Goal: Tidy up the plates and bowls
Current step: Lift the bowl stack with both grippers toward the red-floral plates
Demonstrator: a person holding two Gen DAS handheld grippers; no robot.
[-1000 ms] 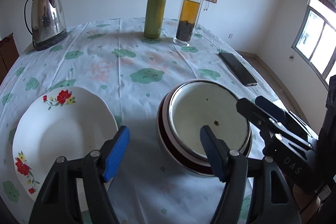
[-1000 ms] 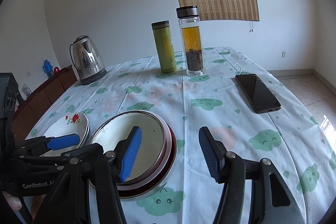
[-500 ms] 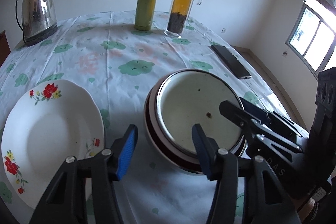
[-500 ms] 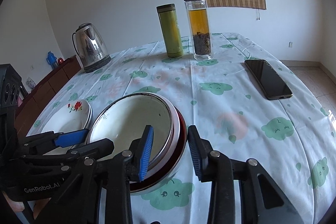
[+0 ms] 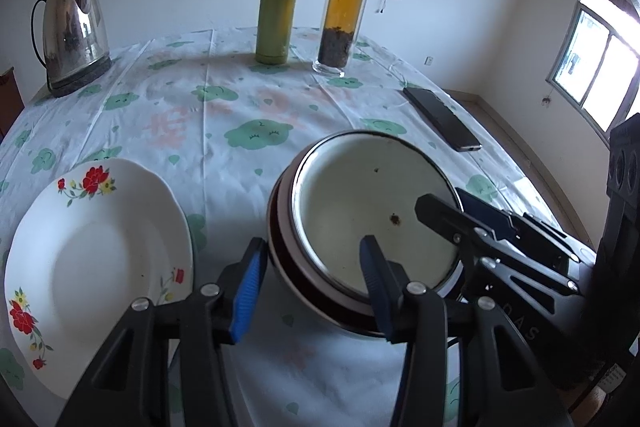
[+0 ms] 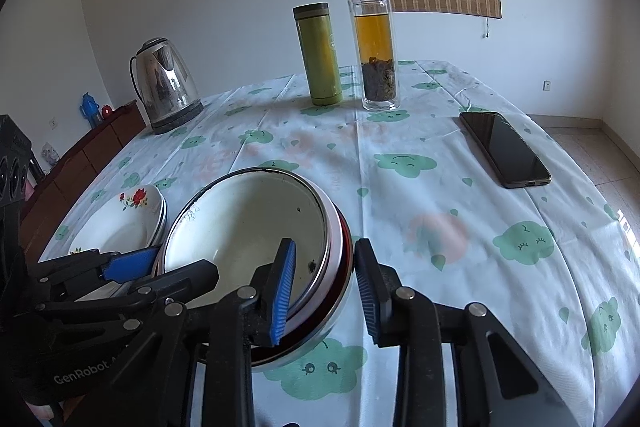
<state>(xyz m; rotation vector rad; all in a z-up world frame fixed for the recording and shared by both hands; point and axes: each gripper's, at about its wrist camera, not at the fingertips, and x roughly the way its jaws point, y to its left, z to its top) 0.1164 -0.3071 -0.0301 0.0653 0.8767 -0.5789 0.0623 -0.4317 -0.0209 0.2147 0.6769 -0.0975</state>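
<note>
A stack of nested bowls (image 5: 372, 203), cream inside with a dark red outer one, sits on the near part of the table; it also shows in the right wrist view (image 6: 248, 223). My left gripper (image 5: 312, 279) straddles the stack's near-left rim, one finger inside, one outside, with a gap. My right gripper (image 6: 326, 287) straddles the right rim the same way, jaws narrowed around it. A white floral plate (image 5: 92, 247) lies left of the bowls, also in the right wrist view (image 6: 120, 223).
A steel kettle (image 5: 74, 35) stands at the back left. A green flask (image 5: 276, 13) and a glass tea bottle (image 5: 344, 15) stand at the back middle. A black phone (image 5: 442, 119) lies at the right. The table's edge curves close on the right.
Both grippers have moved onto the bowl stack's rim and narrowed. The right gripper's jaws closed from wide open to straddling the right rim.
</note>
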